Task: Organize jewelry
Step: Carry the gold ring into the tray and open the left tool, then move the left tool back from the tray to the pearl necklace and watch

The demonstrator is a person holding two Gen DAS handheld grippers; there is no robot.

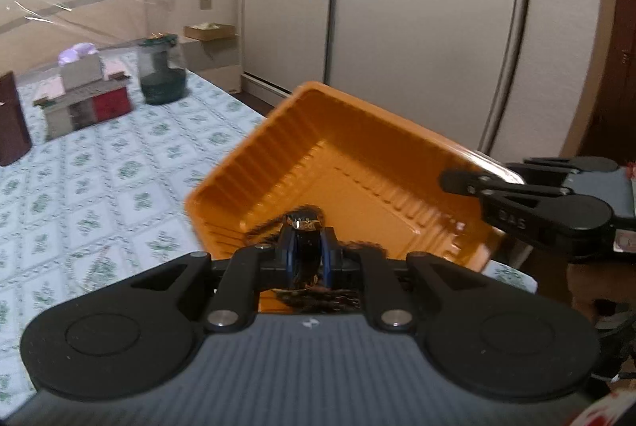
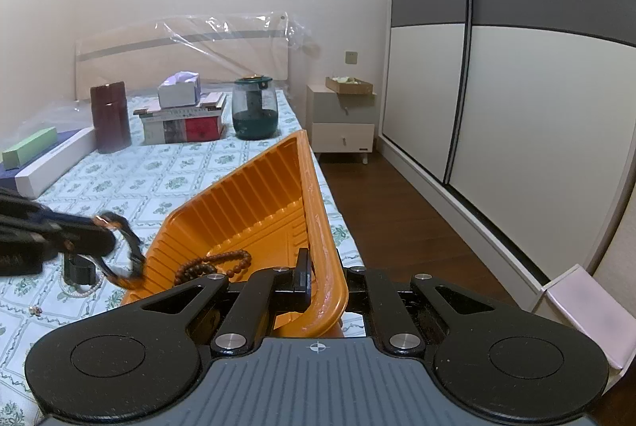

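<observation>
Nearest the left wrist camera, the left gripper [image 1: 305, 239] is seen clamped on a dark bracelet [image 1: 304, 223] with gold glints, held just above the near edge of an orange plastic tray [image 1: 338, 155]. That tray is tilted toward the camera, its ribbed inside shown, and is pinched at its right rim by the right gripper [image 1: 461, 183]. Behind it, a bed sheet [image 1: 99, 187] printed with green flowers is spread out, with boxes and a dark green jar [image 1: 161, 76] farther back. From the right wrist camera, the right gripper [image 2: 314, 279] is seen closed on the tray's rim [image 2: 318, 219]. A brown bead string [image 2: 214, 265] is lying inside the tray. At the left, the left gripper [image 2: 99, 227] is holding the bracelet [image 2: 127, 251] just beside the tray, above a pearl strand [image 2: 79, 290] on the sheet.
</observation>
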